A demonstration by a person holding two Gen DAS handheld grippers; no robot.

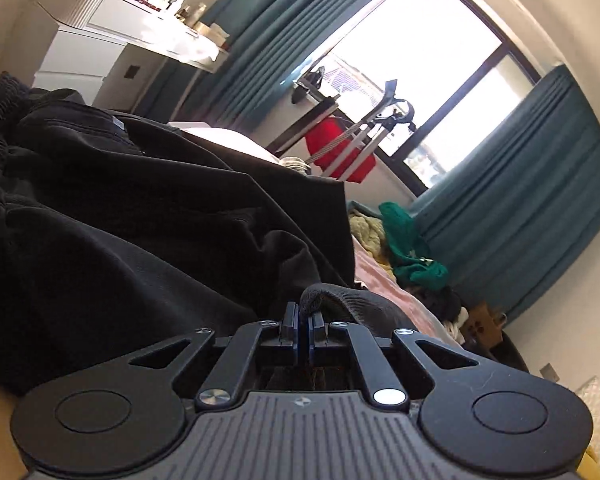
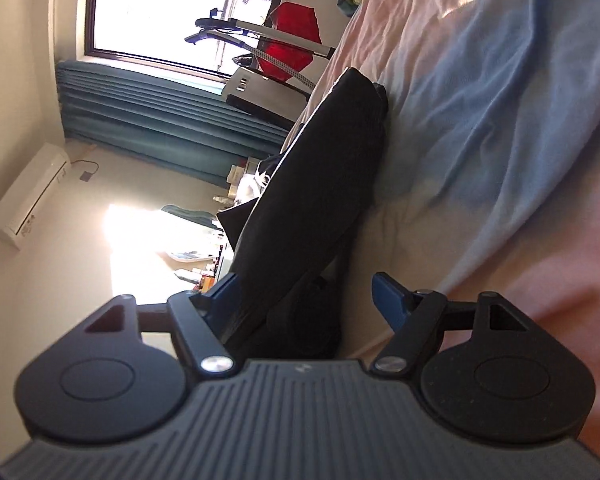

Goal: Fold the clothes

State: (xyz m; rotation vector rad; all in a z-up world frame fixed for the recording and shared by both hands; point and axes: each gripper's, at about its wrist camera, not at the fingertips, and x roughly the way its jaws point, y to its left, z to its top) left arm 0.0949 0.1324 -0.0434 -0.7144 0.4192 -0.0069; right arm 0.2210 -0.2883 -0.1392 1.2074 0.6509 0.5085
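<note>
the black garment (image 1: 140, 220) lies in a heap on the bed (image 2: 480, 100), and the bed is the landmark here. the left gripper (image 1: 304, 320) has its two fingers pressed together on a thick hem of this garment, so it holds one edge pinched and a little lifted above the bed, probably to carry that edge over for a fold. the right gripper (image 2: 308, 296) has its fingers wide apart, one on each side of the dark cloth, and it grips nothing yet; i think it is placed there to catch a second edge. beyond the garment, at the far end of the bed, a green cloth (image 1: 412, 248) waits in a small pile.
</note>
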